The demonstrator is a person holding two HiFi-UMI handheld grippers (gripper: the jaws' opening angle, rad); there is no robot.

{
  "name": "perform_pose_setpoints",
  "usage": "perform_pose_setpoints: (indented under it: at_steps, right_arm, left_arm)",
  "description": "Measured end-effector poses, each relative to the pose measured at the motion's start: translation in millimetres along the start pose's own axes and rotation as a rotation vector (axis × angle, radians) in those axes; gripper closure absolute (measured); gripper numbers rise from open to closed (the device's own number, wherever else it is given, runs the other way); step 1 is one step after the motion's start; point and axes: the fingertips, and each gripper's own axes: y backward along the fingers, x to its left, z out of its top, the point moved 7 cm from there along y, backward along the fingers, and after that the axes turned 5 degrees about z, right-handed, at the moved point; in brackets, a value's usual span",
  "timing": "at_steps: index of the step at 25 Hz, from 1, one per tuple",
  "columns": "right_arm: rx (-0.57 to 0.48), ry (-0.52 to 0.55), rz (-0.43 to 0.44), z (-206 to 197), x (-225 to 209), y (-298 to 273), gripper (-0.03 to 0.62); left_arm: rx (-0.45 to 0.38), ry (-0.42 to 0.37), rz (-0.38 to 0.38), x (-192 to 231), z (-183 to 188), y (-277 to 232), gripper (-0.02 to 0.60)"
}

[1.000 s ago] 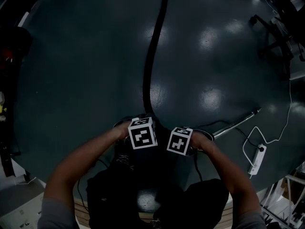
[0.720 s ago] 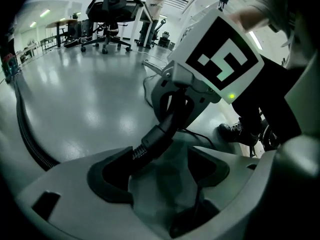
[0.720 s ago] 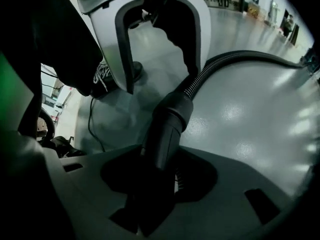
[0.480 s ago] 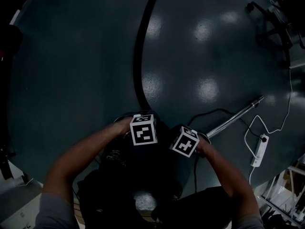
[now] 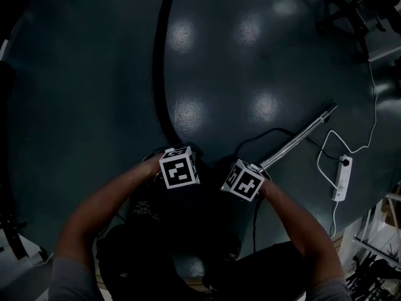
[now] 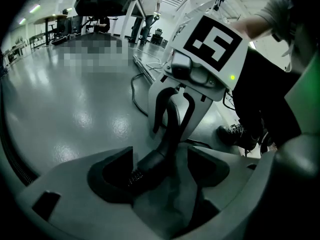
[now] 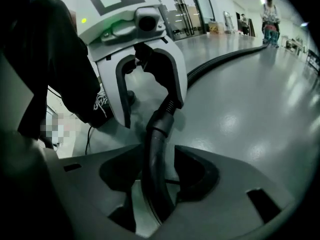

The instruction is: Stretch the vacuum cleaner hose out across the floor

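hose: one black ribbed plastic vacuum hose, running from the grippers toward 12 o'clock across the glossy grey floor | handling: likely light, bendy, springy; take it by the stiff smooth cuff | left gripper: jaws apart, cuff loose between | right gripper: jaws have just been opening, cuff between, unpinched | also: one metal wand, one white power strip, 3 o'clock

Grey short sleeves, dark trousers, and a black-and-white marker cube atop each pale-grey claw.
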Motion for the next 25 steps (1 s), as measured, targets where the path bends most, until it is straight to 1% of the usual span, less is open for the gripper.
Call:
perform_pose_setpoints:
  at_steps: [2,3,4,7,8,10,11,12,13,16,19,21,23,25]
  right_arm:
    - [-0.007,-0.034,-0.027,-5,-7,9,0.422]
    - [-0.003,-0.049,-0.044,-7,-10,15,0.422]
    - [0.004,-0.058,-0.061,-9,-14,21,0.422]
    - [0.012,-0.029,-0.108,-14,-21,43,0.424]
    - [0.013,-0.013,-0.139,-16,-24,53,0.426]
    - [0.024,0.018,-0.250,-22,-30,76,0.516]
    - [0.034,0.036,-0.310,-25,-30,87,0.573]
    - [0.040,0.050,-0.355,-27,-27,100,0.588]
    - [0.037,0.056,-0.384,-29,-22,113,0.588]
    - [-0.027,0.042,-0.417,-26,-1,158,0.588]
    - [-0.161,-0.011,-0.423,-10,21,213,0.588]
    - [-0.272,-0.078,-0.416,5,39,253,0.588]
    - [-0.375,-0.135,-0.408,28,61,297,0.588]
    - [-0.461,-0.158,-0.413,56,87,348,0.588]
  left_arm:
    - [-0.013,0.007,0.003,3,4,0,0.232]
    - [-0.021,0.012,0.007,4,7,2,0.243]
    - [-0.030,0.016,0.018,5,10,4,0.268]
    - [-0.066,0.008,0.089,12,19,13,0.385]
    - [-0.083,0.003,0.121,15,24,18,0.437]
    - [-0.114,0.007,0.177,18,34,32,0.560]
    - [-0.123,0.016,0.194,17,39,41,0.574]
    - [-0.125,0.026,0.206,14,43,51,0.574]
    - [-0.125,0.034,0.214,11,48,63,0.574]
    - [-0.127,0.055,0.239,1,66,105,0.574]
    - [-0.123,0.040,0.259,-20,96,147,0.574]
    - [-0.119,0.021,0.254,-40,122,176,0.574]
    - [-0.123,0.016,0.243,-59,149,213,0.574]
    - [-0.145,0.036,0.241,-77,177,259,0.574]
